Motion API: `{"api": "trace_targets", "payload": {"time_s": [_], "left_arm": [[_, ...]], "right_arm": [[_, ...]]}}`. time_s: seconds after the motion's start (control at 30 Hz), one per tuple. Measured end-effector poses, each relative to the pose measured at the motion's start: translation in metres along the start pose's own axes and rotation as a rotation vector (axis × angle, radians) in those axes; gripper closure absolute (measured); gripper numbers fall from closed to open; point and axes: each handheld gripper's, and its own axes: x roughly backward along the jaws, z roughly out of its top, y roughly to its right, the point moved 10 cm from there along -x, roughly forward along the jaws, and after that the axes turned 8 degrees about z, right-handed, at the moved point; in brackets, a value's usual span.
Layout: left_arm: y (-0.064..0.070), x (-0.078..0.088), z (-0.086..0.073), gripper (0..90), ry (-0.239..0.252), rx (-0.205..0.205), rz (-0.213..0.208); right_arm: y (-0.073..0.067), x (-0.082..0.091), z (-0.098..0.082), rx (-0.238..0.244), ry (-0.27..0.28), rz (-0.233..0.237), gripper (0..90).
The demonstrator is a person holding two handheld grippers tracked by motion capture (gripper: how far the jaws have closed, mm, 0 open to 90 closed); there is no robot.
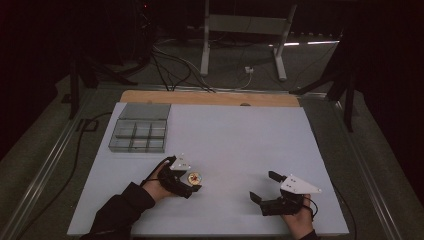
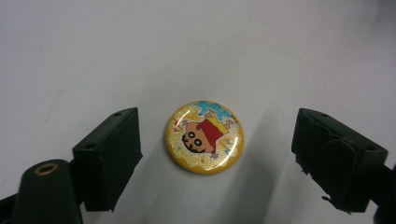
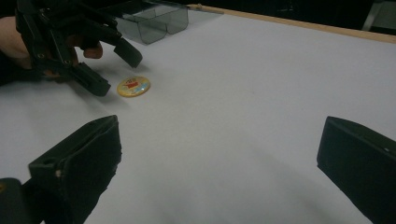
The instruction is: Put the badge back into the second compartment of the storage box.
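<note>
1. The left hand-held gripper point(image 1: 196, 179) was spread wide and low over the tabletop point(image 1: 240, 135), its two black jaws standing either side of a round yellow badge point(image 2: 204, 136) without touching it; the gap on each side looked meant to let the jaws close on the rim.
2. The badge lay flat, cartoon face up, on the near-left part of the tabletop; it sat between the jaws, somewhat nearer one than the other, so a slight shift might have been needed before closing.
3. The right hand-held gripper point(image 1: 263, 186) was also wide and held nothing; it rested at the near right, well apart from the badge, probably waiting its turn.
4. A clear compartment box point(image 1: 139, 134) stood at the far left, its lid folded back; judging by that, it was the badge's likely destination.
</note>
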Motion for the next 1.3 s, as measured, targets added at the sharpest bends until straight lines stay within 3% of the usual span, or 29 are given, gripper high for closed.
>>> {"api": "trace_targets", "payload": {"time_s": [0.13,0.5,0.63,1.3], "left_arm": [[0.0002,-0.0031,0.0007,24.8,-0.005,-0.014,0.009],[-0.0052,-0.0094,-0.0007,42.1,-0.028,-0.019,0.034],[-0.0043,-0.0101,-0.0009,43.8,-0.042,-0.04,0.035],[-0.0018,-0.0088,-0.0009,48.7,-0.062,-0.04,0.049]], "right_arm": [[-0.0021,-0.001,-0.0004,0.016,-0.008,0.0,0.0],[-0.0013,-0.0006,-0.0002,0.004,-0.003,0.001,0.0],[-0.0013,-0.0011,-0.0004,0.005,-0.005,0.001,0.0],[-0.001,-0.0008,-0.0002,0.004,-0.005,0.0,0.0]]}}
